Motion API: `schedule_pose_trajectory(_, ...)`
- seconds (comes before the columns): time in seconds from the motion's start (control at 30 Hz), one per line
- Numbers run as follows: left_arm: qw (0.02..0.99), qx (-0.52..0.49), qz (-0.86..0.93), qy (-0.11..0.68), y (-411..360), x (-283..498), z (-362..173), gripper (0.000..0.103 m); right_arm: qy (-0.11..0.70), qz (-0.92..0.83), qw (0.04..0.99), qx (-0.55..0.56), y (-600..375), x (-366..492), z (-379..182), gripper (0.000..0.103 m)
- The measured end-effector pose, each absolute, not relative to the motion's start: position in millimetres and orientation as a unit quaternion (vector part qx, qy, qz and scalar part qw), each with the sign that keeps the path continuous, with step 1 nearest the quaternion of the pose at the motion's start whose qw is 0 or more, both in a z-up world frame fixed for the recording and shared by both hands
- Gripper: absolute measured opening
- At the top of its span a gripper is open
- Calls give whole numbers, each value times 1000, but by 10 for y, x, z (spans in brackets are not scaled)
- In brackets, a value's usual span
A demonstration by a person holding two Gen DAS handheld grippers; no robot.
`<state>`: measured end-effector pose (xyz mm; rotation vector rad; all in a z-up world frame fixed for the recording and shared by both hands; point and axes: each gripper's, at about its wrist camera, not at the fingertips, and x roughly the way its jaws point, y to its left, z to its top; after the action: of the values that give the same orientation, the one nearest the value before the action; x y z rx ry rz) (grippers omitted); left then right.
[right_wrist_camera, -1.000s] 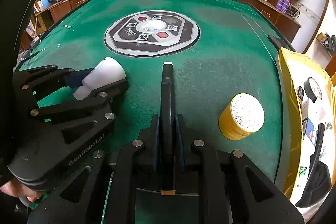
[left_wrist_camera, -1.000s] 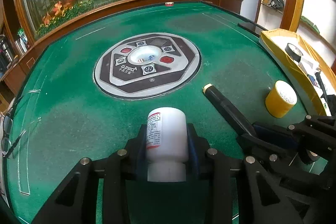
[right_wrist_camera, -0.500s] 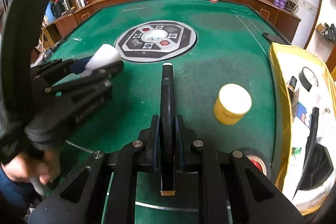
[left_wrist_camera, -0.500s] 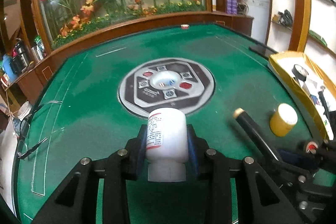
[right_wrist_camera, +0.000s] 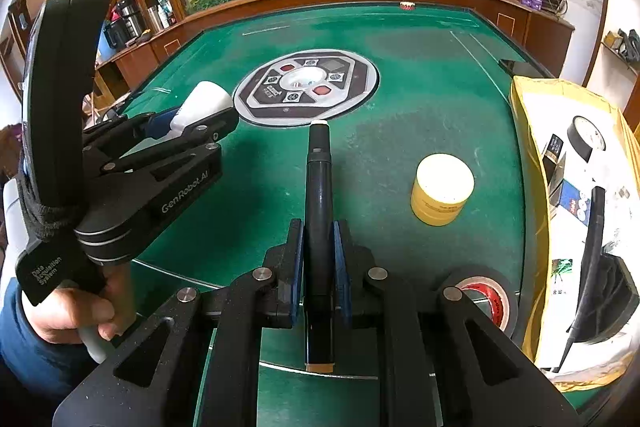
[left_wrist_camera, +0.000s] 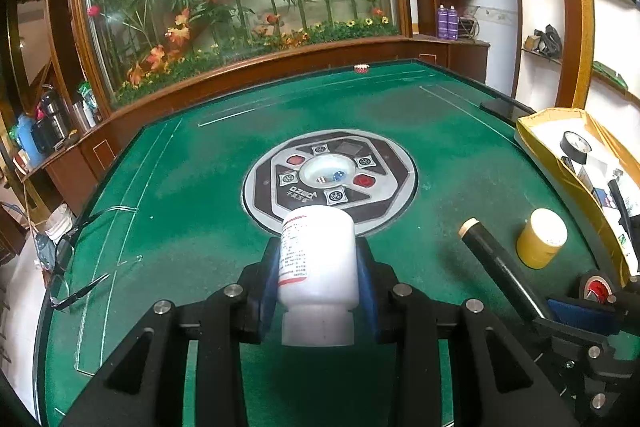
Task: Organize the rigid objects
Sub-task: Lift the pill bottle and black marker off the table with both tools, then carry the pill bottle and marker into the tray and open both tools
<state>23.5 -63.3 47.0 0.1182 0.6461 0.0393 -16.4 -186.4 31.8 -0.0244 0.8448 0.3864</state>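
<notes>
A white bottle (left_wrist_camera: pixel 318 267) with a red-edged label is clamped between the blue pads of my left gripper (left_wrist_camera: pixel 318 291), held above the green table (left_wrist_camera: pixel 180 219). In the right wrist view the same white bottle (right_wrist_camera: pixel 206 103) shows in the left gripper (right_wrist_camera: pixel 192 121) at the left. My right gripper (right_wrist_camera: pixel 319 263) is shut on a black marker pen (right_wrist_camera: pixel 319 195) that points forward with its pale tip up front. That marker pen (left_wrist_camera: pixel 496 263) also appears at the lower right of the left wrist view. A yellow jar (right_wrist_camera: pixel 442 189) with a white lid stands on the felt to the right.
A yellow box (right_wrist_camera: pixel 524 155) with tape, cards and a black tool sits at the table's right edge. A roll of black tape (right_wrist_camera: pixel 486 295) with a red core lies near my right gripper. The round control panel (right_wrist_camera: pixel 306 87) is set in the table's middle. A person's hand (right_wrist_camera: pixel 76 311) holds the left gripper.
Both grippers have risen and tilted up with their loads, so more of the far table and the plant window shows. The yellow jar has stayed where it was.
</notes>
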Motion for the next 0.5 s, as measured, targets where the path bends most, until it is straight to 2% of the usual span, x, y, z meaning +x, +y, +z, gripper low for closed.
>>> schedule_pose_trajectory(0.5, 956, 68, 29, 282, -657, 149, 578, 35, 391, 185, 902, -12, -1898, -274, 479, 14)
